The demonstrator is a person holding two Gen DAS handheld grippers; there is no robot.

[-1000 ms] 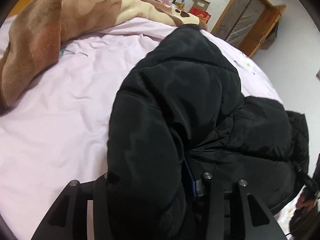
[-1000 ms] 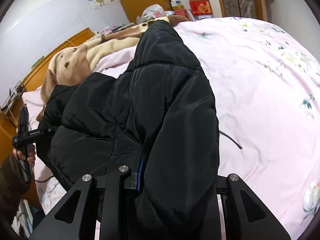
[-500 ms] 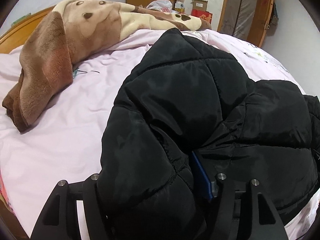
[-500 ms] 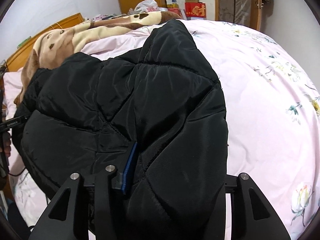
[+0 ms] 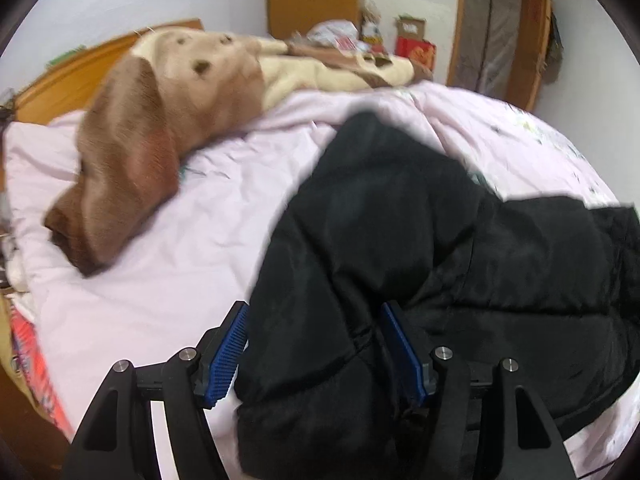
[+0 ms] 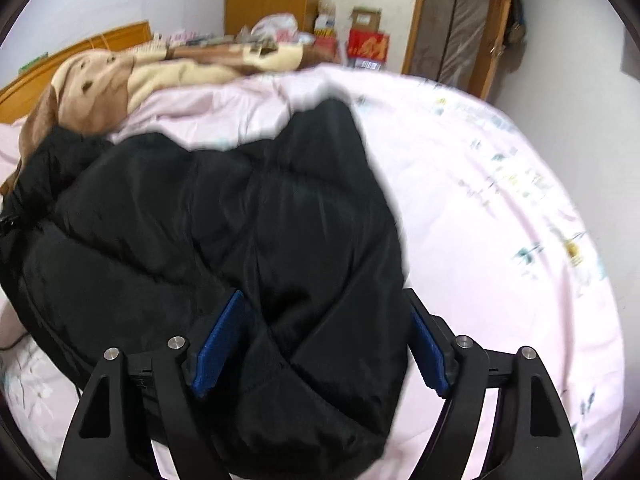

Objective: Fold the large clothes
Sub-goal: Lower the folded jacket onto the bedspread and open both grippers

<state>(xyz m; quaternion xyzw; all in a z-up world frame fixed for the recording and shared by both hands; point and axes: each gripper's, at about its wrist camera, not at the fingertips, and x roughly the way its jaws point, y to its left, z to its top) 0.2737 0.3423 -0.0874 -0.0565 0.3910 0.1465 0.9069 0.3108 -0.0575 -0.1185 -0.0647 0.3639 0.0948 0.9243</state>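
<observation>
A black puffer jacket (image 5: 420, 248) lies bunched on the pink bed sheet (image 5: 168, 264). It also fills the right wrist view (image 6: 248, 220). My left gripper (image 5: 316, 344) is open, its blue pads (image 5: 230, 354) standing wide on either side of the jacket's near fold. My right gripper (image 6: 324, 344) is open too, its blue pads (image 6: 216, 344) spread around the jacket's near edge. The jacket rests on the bed between both sets of fingers.
A brown and cream fleece blanket (image 5: 160, 128) lies heaped at the head of the bed, near the wooden headboard (image 5: 72, 76). Boxes and bags (image 6: 360, 40) stand by the wardrobe and door beyond. The floral sheet (image 6: 520, 220) stretches to the right.
Both grippers have opened and let go of the jacket. They have drawn back, and the jacket has dropped onto the bed.
</observation>
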